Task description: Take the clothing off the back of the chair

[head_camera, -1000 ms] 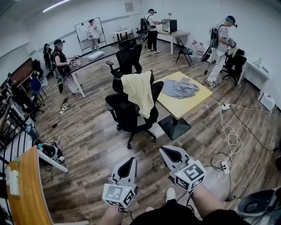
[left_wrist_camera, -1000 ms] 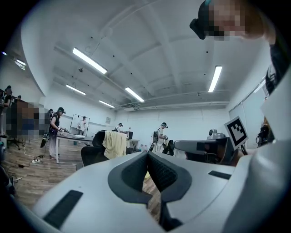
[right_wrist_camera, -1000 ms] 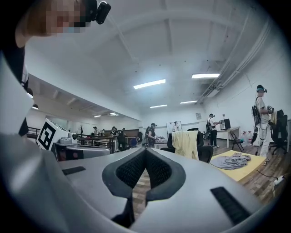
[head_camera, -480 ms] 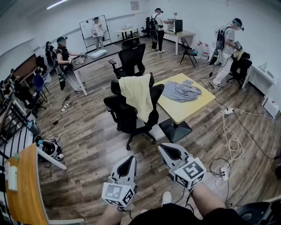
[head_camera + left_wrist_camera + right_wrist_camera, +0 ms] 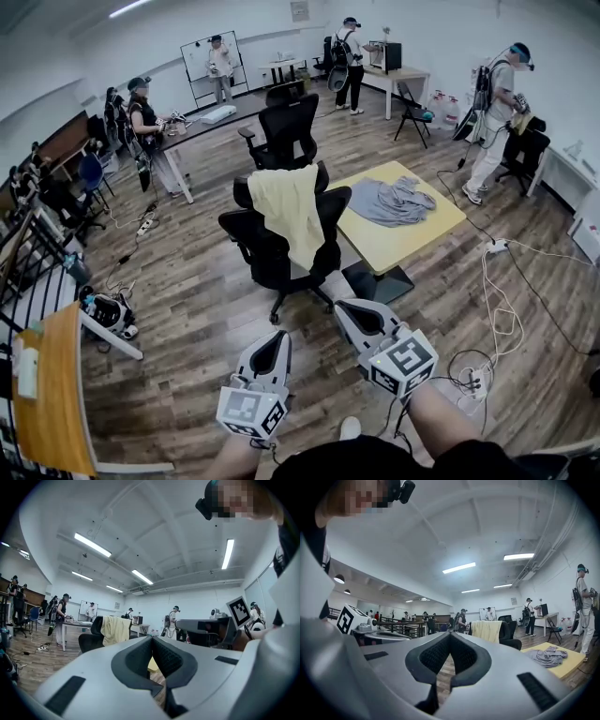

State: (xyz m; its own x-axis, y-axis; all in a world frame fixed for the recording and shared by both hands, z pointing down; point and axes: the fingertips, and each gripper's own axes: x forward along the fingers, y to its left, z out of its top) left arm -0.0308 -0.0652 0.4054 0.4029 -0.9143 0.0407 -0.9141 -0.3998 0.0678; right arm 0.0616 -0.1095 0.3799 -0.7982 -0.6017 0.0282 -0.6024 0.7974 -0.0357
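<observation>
A pale yellow garment (image 5: 291, 211) hangs over the back of a black office chair (image 5: 267, 248) in the middle of the room. It also shows far off in the left gripper view as the yellow garment (image 5: 115, 629) and in the right gripper view as the yellow garment (image 5: 486, 631). My left gripper (image 5: 278, 336) and right gripper (image 5: 345, 305) are held level, side by side, well short of the chair. Both are shut with nothing between the jaws. The left gripper's (image 5: 151, 638) tips meet, as do the right gripper's (image 5: 450, 634).
A yellow table (image 5: 412, 242) stands right of the chair with a grey garment (image 5: 392, 200) on it. A second black chair (image 5: 286, 127) stands behind. White cables (image 5: 497, 300) trail on the floor at right. A wooden counter (image 5: 56, 403) is at left. Several people stand around the room.
Both grippers have moved forward across the floor toward the chair, which now sits nearer. The jaws stayed shut and the garment has not moved.
</observation>
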